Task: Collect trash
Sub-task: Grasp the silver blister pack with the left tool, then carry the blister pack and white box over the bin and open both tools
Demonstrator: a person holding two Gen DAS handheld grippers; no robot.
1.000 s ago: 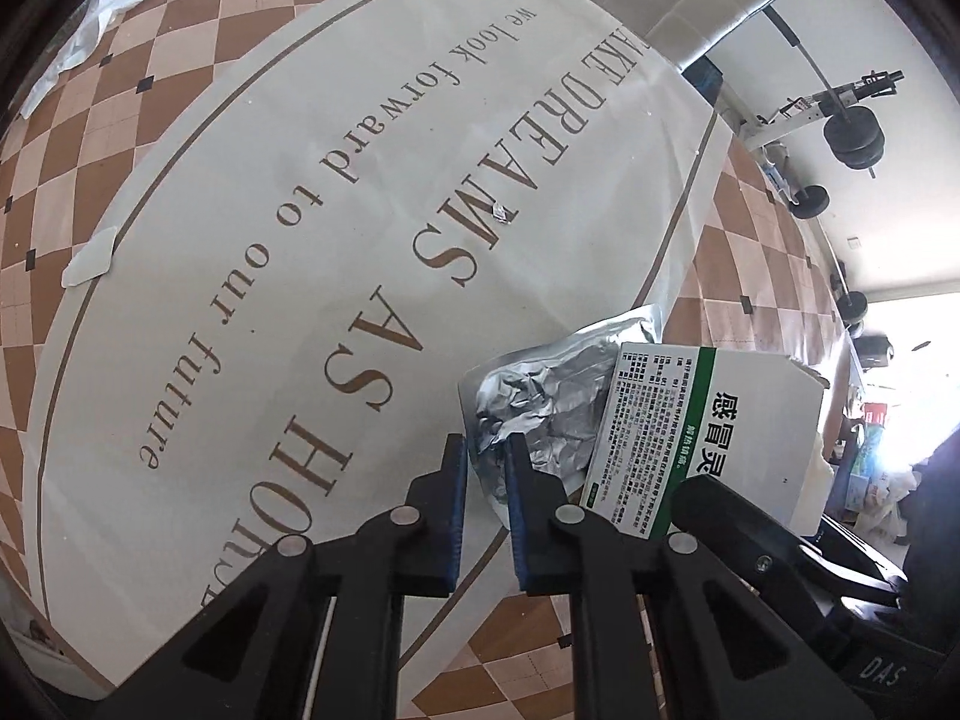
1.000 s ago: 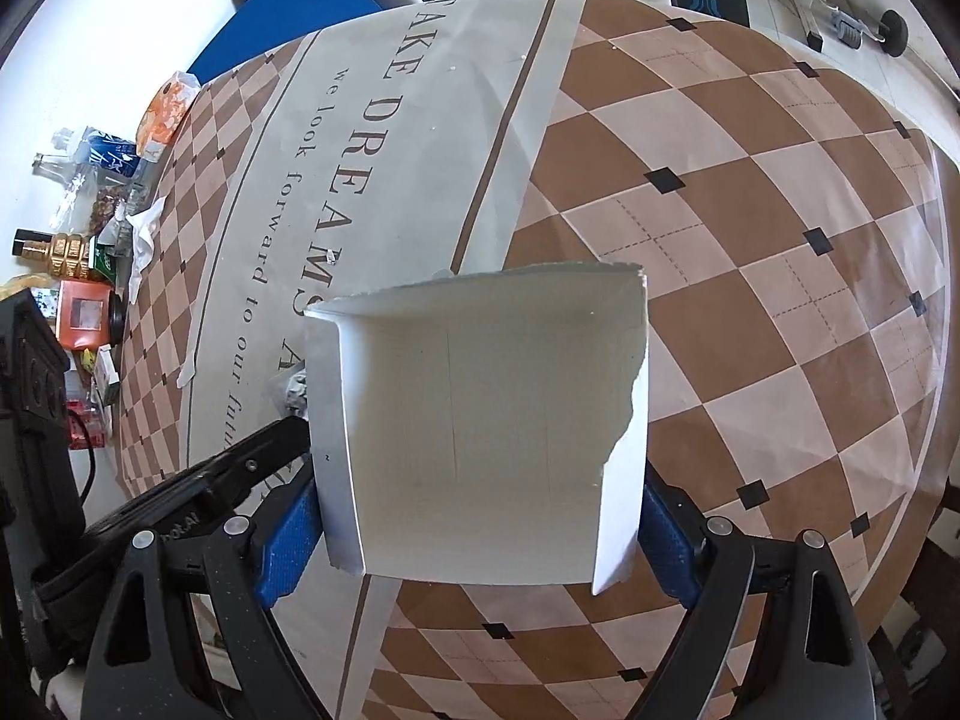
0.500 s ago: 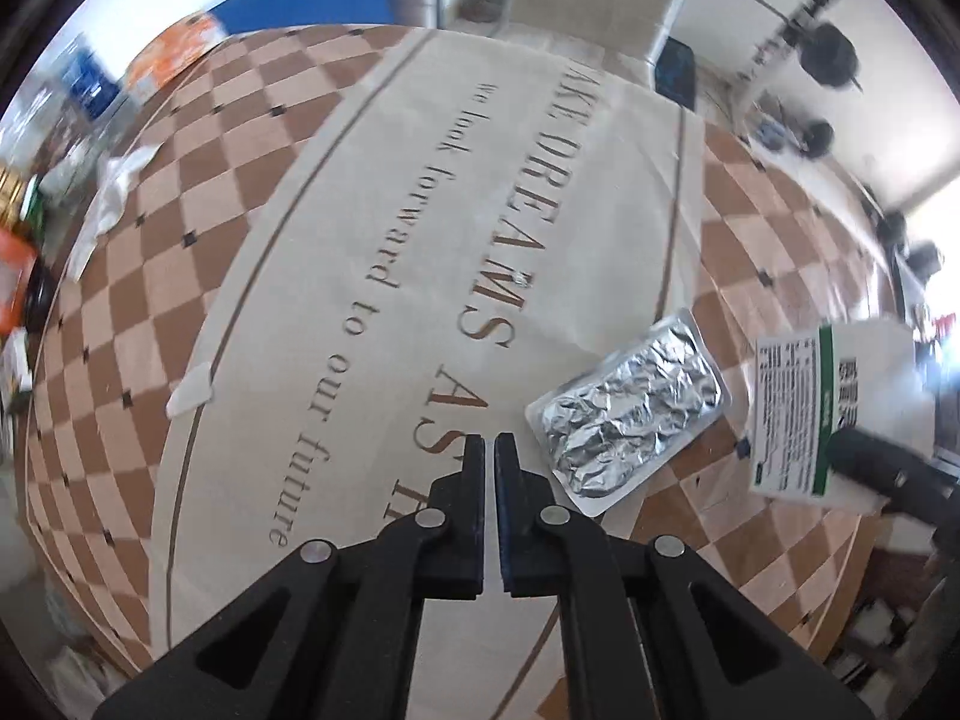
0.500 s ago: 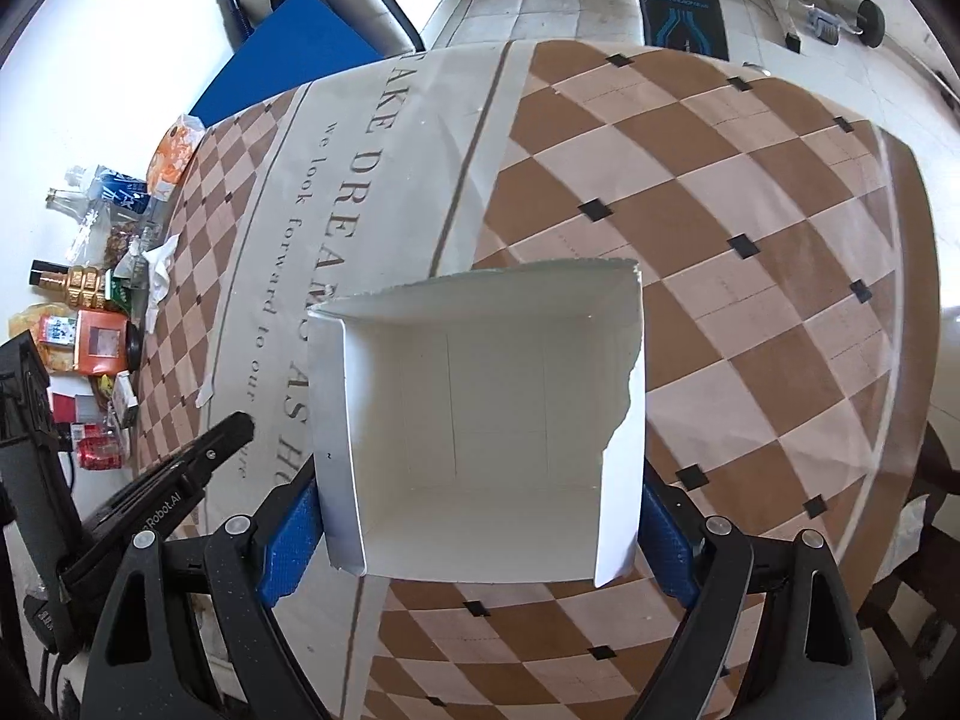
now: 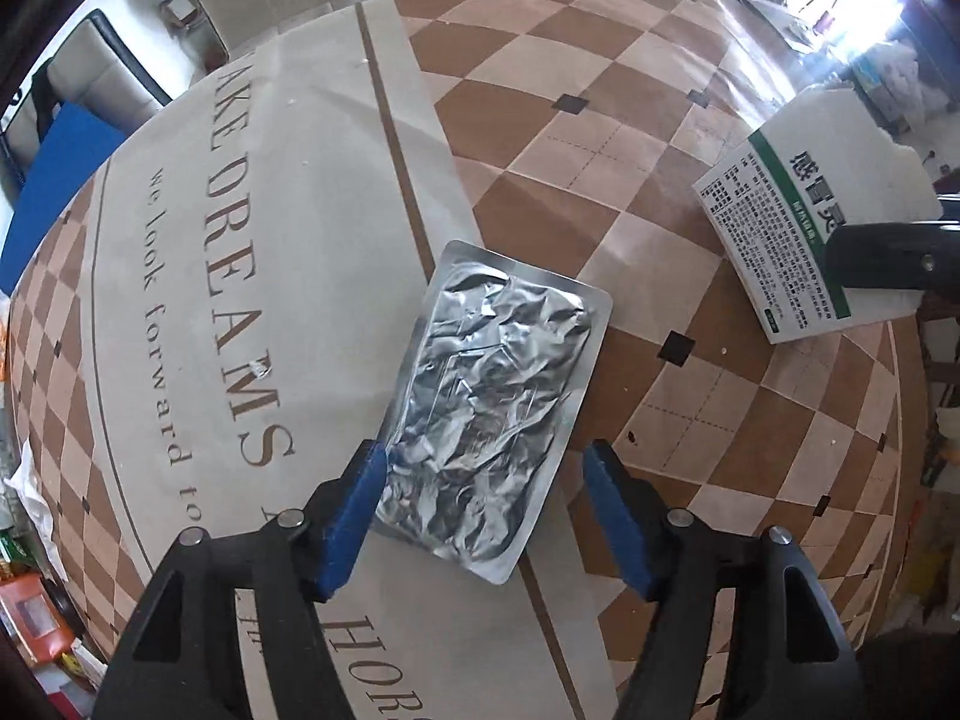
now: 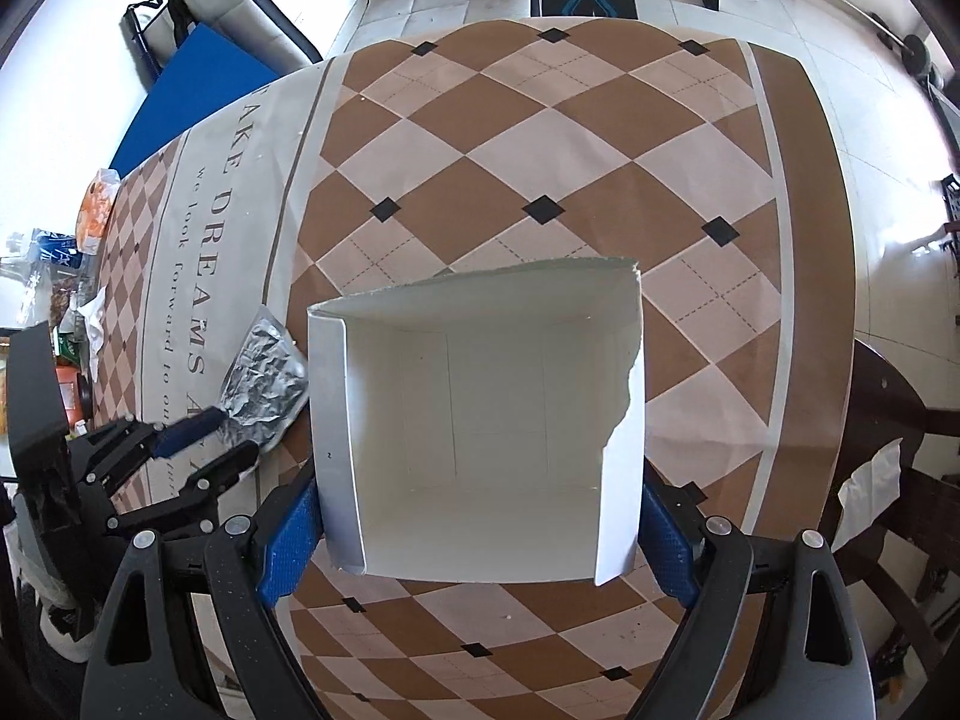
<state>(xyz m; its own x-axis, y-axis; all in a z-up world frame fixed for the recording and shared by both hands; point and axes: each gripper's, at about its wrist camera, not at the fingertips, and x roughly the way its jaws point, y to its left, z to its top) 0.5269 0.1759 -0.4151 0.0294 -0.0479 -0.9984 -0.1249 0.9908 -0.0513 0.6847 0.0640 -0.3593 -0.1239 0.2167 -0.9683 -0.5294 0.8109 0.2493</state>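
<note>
Left wrist view: lay flat on the checkered tablecloth (image 5: 600, 138), crumpled foil blister pack (image 5: 492, 396), long axis running away from the opening left gripper (image 5: 486, 480), near end between the blue pads, unpressed. Right wrist view: gripped by its side walls in the right gripper (image 6: 474, 516), white open-topped box (image 6: 480, 414), mouth facing the camera.

Tabletop (image 5: 600, 138): brown and cream diamond check with small black squares; pale grey band with brown lettering.
Blister pack (image 5: 492, 396): crinkled silver foil.
Carton (image 6: 480, 420): plain white inside; outside (image 5: 792, 228) white with green stripe and dense black print.
Fingers (image 5: 354, 510): blue pads on black arms.
Mat (image 6: 192, 84) beyond tabletop: solid blue.
</note>
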